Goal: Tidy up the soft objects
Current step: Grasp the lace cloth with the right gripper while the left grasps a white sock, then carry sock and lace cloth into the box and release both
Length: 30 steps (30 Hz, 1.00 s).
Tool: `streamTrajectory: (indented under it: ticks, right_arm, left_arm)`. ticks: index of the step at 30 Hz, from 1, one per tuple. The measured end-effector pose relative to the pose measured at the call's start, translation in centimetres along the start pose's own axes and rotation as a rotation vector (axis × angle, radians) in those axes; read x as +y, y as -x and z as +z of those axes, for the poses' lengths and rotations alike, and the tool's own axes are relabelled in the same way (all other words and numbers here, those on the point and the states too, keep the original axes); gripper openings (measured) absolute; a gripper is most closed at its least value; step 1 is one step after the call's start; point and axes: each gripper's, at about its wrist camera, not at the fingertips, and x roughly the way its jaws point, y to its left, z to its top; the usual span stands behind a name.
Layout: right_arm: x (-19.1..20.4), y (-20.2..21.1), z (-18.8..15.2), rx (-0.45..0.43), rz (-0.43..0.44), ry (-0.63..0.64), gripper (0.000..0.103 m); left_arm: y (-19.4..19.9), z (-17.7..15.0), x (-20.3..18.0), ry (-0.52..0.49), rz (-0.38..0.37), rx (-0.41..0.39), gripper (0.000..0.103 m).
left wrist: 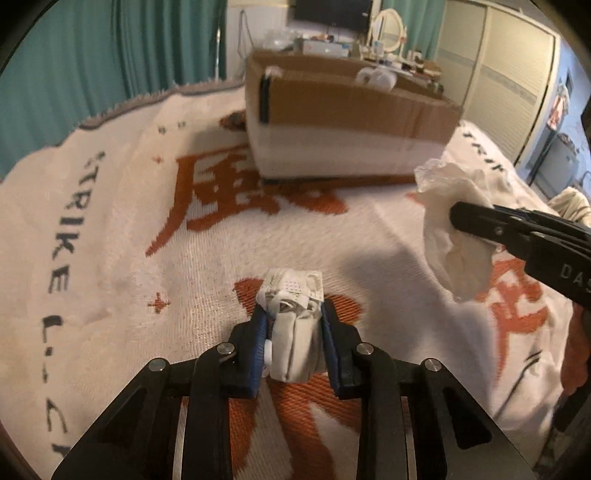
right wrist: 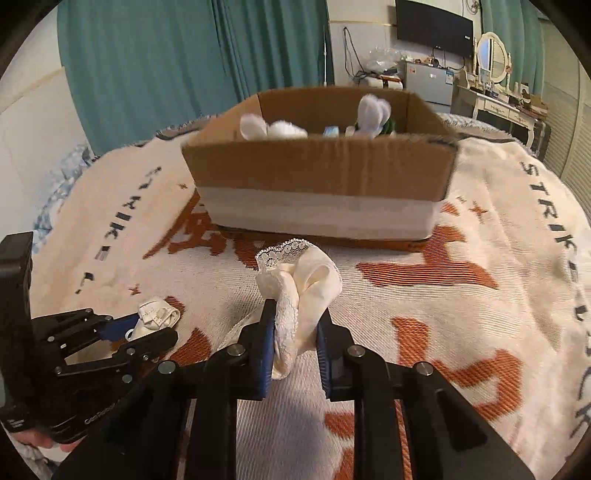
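Note:
My left gripper (left wrist: 293, 314) is shut on a rolled white sock bundle (left wrist: 295, 325) that rests low over the white and orange blanket (left wrist: 129, 258). In the right wrist view the same bundle (right wrist: 157, 315) and left gripper (right wrist: 142, 328) show at the lower left. My right gripper (right wrist: 295, 314) is shut on a cream lace-trimmed cloth (right wrist: 303, 291), held above the blanket (right wrist: 461, 295). From the left wrist view that cloth (left wrist: 454, 229) hangs off the right gripper (left wrist: 458, 216) at the right. A cardboard box (right wrist: 321, 173) with soft white items inside stands beyond both grippers.
The box (left wrist: 347, 110) sits mid-bed on the blanket. Teal curtains (right wrist: 166, 66) hang behind. A dresser with an oval mirror (right wrist: 491, 55), a wall television (right wrist: 434, 26) and a small fridge stand at the back right. A person's fingers (right wrist: 40, 441) show at the lower left.

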Motion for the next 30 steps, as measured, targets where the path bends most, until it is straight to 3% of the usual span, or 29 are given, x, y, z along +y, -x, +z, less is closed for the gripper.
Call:
streamTrajectory:
  ticks: [5,10,17,25,30]
  right_arm:
    - [-0.4,6.7,1.0,-0.069,0.008,0.0,0.019]
    - [-0.5,12.9,1.5,-0.149,0.016,-0.003,0.019]
    - [-0.7,19.0,4.4,-0.261,0.023,0.012,0.019]
    - [-1.1,19.9,9.6,-0.323,0.018,0.056,0.019]
    - [-1.5,18.3,12.9,-0.331,0.008,0.108,0.019]
  left_arm:
    - [4.4,2.0,-2.2,-0.011,-0.012,-0.047,0.026]
    - [10.4,4.4,-5.1,-0.053,-0.01,-0.156,0.026]
    - [15.4,8.3,-7.3,-0.077,-0.012,-0.26,0.026]
    - [15.0,13.3,-6.8,-0.087,0.039,-0.337,0.026]
    - [11.8,16.1,-5.2,-0.049,0.052,-0.328,0.026]
